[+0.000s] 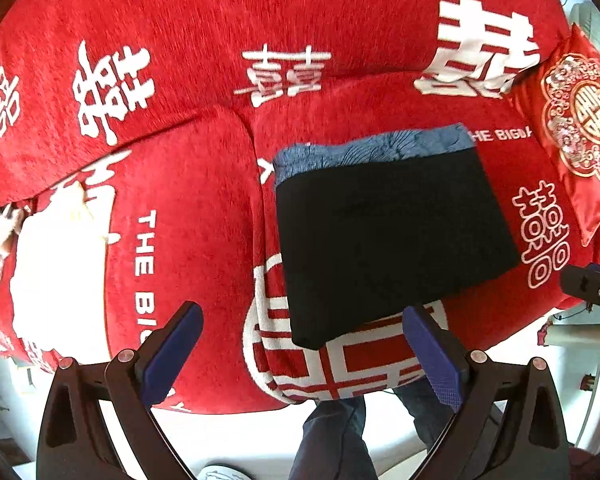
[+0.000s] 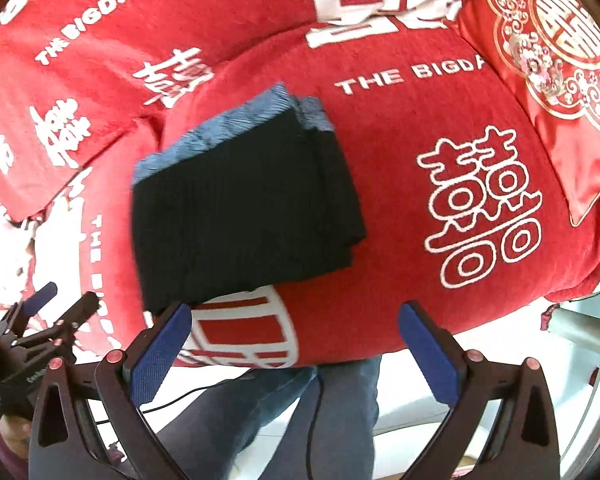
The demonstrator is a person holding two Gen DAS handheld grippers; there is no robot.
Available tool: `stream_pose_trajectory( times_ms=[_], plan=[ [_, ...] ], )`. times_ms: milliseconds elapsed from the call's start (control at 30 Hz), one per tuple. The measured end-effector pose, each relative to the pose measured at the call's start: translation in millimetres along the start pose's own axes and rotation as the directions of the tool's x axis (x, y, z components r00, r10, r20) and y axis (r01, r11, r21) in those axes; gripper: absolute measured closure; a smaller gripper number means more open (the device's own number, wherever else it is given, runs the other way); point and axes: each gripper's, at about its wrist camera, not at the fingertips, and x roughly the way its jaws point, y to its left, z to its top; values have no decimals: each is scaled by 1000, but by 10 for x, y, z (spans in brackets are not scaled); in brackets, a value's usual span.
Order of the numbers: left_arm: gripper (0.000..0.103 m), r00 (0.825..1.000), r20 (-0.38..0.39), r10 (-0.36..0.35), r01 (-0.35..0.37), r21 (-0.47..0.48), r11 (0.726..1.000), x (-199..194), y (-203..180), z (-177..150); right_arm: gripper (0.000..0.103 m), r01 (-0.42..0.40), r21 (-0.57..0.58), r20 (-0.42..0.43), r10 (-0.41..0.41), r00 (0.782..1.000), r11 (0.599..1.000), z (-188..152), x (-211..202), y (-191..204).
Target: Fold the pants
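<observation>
The pants (image 1: 380,232) lie folded into a thick black rectangle on the red sofa seat, with a blue-grey waistband edge along the far side. My left gripper (image 1: 302,312) hangs above their near edge, open wide, nothing between its blue pads (image 1: 172,352). In the right wrist view the pants (image 2: 240,208) sit up and left of my right gripper (image 2: 295,312), which is also wide open and empty. Neither gripper touches the cloth. Each gripper shows at the edge of the other's view: the right gripper (image 1: 592,284) and the left gripper (image 2: 40,320).
A red sofa cover (image 1: 188,200) with white lettering spans seat and backrest. A red embroidered cushion (image 1: 580,120) leans at the right end. A person's legs in jeans (image 2: 300,400) stand by the sofa's front edge, with a black cable (image 2: 316,420) over them.
</observation>
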Motion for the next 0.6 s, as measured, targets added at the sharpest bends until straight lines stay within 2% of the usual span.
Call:
stream_pose_trajectory(
  times_ms=[100,233,400,533,600],
  plan=[
    [3,1000,-4,-5,5,-13,1000,-180,-4,-2,0,6,-15,17,-6,1000,1000,-63,-176,132],
    [3,1000,10,-29,29,-29,999,-386,2,-13,0,-40,6,18,40,999,999,-115,-357,238],
    [3,1000,13,-9,10,-42,999,-543,-10,-37,0,-50,-27,-3,50,999,998,-92,-489,370],
    [3,999,20,30,-29,-55,998,-634,-67,-30,0,12,-93,4,-11,1000,996,-9,-602,482],
    [3,1000,19,25,-23,-83,996,-671,-97,-12,0,27,-122,-9,-29,1000,992,41,-624,500]
  ],
)
